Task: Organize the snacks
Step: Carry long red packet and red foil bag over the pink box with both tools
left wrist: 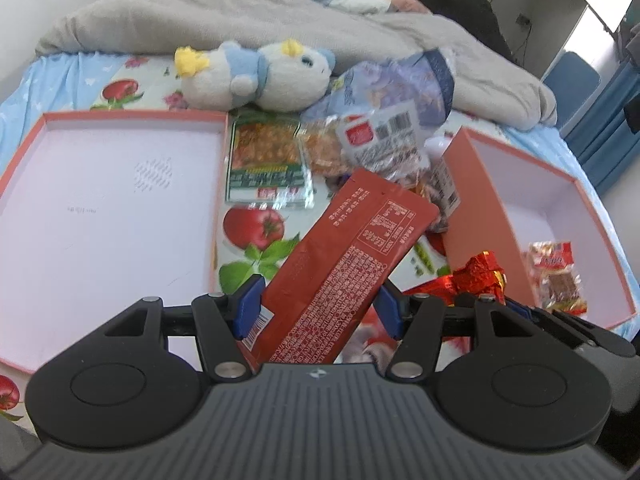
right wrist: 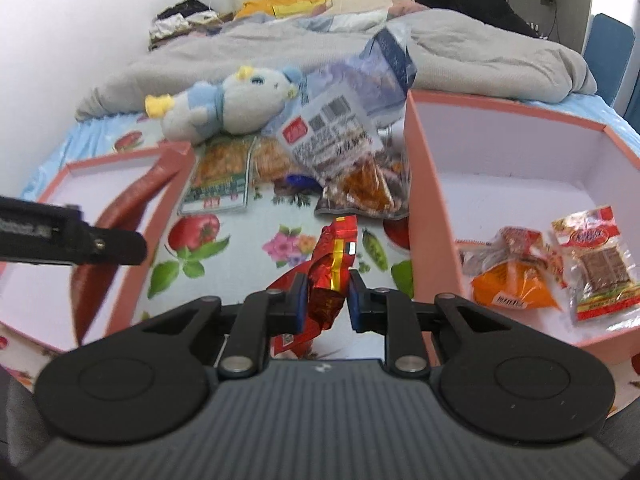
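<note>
Holding a long brick-red snack pouch, the left claw grips its near end; the pouch's long axis runs away and to the right, over the bed between two pink boxes. The shallow left box lies just left of this claw, so that seems its nearer drop. The right claw is narrowed on a crinkly red foil snack, pointing away; the deeper right box, already holding three packets, stands just to its right. Dense white print covers the pouch, with a barcode sticker near the claw, too blurred to read. A loose packet's white label shows barcodes only.
</note>
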The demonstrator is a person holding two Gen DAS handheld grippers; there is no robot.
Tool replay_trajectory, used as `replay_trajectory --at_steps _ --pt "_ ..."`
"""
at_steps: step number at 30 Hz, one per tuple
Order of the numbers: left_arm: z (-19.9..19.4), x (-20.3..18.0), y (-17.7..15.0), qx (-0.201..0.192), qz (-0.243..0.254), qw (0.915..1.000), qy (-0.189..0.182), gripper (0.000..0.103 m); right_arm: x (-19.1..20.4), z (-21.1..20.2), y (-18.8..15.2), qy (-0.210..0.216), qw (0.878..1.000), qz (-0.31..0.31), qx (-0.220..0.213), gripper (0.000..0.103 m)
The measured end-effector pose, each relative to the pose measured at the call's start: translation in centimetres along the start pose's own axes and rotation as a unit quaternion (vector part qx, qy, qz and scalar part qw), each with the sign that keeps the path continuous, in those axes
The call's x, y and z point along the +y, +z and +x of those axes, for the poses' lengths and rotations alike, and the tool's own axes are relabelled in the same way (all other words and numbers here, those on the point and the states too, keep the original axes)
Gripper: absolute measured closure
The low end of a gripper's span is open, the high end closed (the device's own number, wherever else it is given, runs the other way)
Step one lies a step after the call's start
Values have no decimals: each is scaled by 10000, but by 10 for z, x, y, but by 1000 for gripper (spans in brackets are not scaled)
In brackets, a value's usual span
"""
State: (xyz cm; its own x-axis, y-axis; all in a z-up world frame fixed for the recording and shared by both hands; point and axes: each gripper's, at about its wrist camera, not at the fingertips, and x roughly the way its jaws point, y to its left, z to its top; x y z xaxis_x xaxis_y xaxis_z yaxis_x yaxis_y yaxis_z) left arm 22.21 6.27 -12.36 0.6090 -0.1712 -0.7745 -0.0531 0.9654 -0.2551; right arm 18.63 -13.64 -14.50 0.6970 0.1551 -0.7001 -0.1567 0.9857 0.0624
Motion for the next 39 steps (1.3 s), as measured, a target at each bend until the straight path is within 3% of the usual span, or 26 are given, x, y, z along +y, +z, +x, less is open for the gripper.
replay_trajectory --at_steps 23,39 --pt "-51 -89 75 -795 474 9946 -474 38 -60 -74 88 44 9945 -129 -1035 80" --pt "-27 -178 91 -603 991 9902 -783 38 -127 -85 91 -435 9920 105 -1183 80"
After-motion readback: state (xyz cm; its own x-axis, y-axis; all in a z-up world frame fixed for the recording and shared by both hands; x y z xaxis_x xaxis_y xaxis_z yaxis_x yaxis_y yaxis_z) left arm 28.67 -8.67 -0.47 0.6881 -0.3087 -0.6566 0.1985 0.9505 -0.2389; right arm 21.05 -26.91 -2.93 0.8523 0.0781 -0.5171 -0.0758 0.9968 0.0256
